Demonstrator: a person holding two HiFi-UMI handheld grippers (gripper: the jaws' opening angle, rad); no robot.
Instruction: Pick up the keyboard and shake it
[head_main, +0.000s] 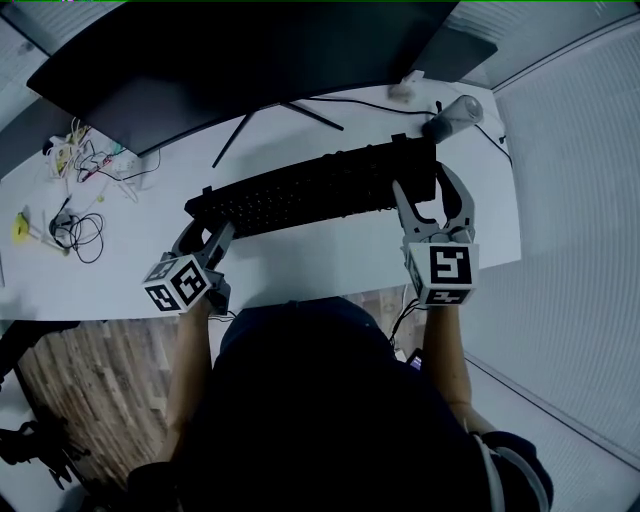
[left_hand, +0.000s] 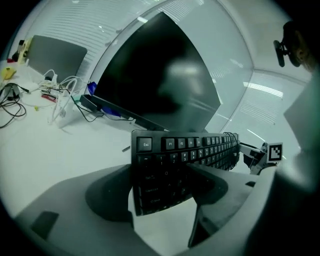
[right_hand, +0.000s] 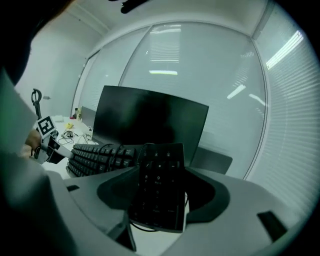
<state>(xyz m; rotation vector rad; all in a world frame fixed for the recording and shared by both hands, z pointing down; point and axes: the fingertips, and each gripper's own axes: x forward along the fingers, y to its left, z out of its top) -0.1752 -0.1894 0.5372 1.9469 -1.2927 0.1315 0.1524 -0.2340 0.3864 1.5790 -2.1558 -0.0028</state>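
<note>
Keyboard (head_main: 320, 190), black, held over the desk (head_main: 300, 255): left gripper (head_main: 208, 228) pinches its 8 o'clock end, right gripper (head_main: 422, 187) its 2 o'clock end; lift seemingly begun, shaking next needs firm grip.

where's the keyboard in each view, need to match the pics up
Head view: the keyboard runs across the middle, just below the monitor.
Left gripper view: lower centre, Esc end between the jaws, the rest stretching away right.
Right gripper view: lower centre, number-pad end between the jaws, the rest running off left.
Shared landmark: the dark monitor behind it in all three.
</note>
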